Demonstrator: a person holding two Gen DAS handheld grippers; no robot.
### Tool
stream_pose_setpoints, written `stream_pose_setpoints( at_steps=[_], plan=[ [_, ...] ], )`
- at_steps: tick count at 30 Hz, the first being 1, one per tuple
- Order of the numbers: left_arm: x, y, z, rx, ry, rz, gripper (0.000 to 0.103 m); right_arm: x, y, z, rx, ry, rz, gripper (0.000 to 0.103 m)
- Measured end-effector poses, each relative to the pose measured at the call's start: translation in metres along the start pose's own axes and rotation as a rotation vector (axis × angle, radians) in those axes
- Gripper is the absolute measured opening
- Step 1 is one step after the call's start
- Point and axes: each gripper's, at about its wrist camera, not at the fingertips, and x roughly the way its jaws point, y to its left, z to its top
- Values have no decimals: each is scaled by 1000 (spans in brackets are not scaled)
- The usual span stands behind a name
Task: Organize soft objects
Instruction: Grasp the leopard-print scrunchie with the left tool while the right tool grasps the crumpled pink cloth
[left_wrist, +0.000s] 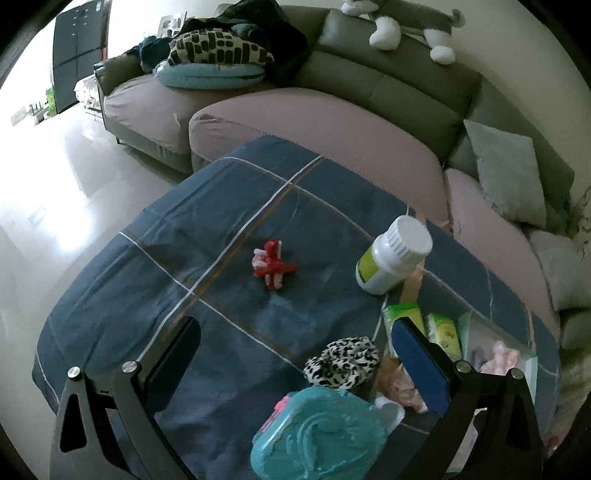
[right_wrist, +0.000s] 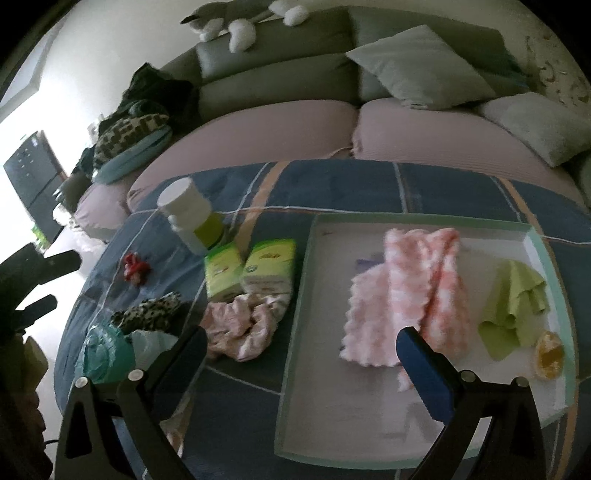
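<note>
A pale tray (right_wrist: 369, 424) lies on the blue plaid cloth and holds a pink knit cloth (right_wrist: 406, 291) and a green cloth (right_wrist: 513, 310). Left of the tray lie a crumpled pink fabric (right_wrist: 240, 325), a leopard-print soft item (right_wrist: 147, 310) (left_wrist: 343, 362) and a small red and pink item (right_wrist: 135, 269) (left_wrist: 273, 264). My right gripper (right_wrist: 301, 347) is open and empty above the tray's left edge. My left gripper (left_wrist: 295, 332) is open and empty, just above the leopard-print item. The tray's corner (left_wrist: 517, 350) shows in the left view.
A white bottle (left_wrist: 391, 254) (right_wrist: 192, 218), two green boxes (right_wrist: 251, 269) (left_wrist: 439, 328), a teal plastic case (left_wrist: 317, 439) (right_wrist: 103, 358) and a small orange item (right_wrist: 550, 354) in the tray. A sofa (left_wrist: 332, 122) with cushions and plush toys stands behind the table.
</note>
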Motion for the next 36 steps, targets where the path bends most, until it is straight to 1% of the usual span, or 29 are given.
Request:
stream_pose_setpoints(
  at_steps=[4, 6, 9, 13, 17, 21, 24, 25, 31, 36],
  plan=[
    [7, -3, 0, 21, 11, -7, 103, 7, 11, -2, -29, 13, 18, 103],
    [16, -6, -1, 33, 47, -22, 103, 12, 16, -2, -43, 24, 22, 102],
    [30, -11, -2, 53, 117, -37, 103, 20, 20, 0, -49, 39, 51, 96],
    [44, -19, -2, 94, 170, -43, 103, 30, 26, 4, -62, 53, 67, 86],
    [54, -28, -2, 118, 228, -75, 103, 41, 29, 6, -68, 72, 92, 80],
    [59, -40, -4, 173, 259, -73, 103, 48, 30, 9, -72, 87, 96, 69],
    [60, -47, -7, 209, 280, -67, 103, 54, 33, 9, -79, 105, 100, 66],
    [61, -48, -8, 219, 282, -62, 103, 55, 34, 9, -83, 113, 97, 63],
    [60, -48, -8, 225, 296, -52, 103, 62, 41, 6, -96, 153, 96, 60],
    [62, -47, -7, 225, 301, -64, 103, 70, 43, 4, -99, 183, 93, 58]
  ],
)
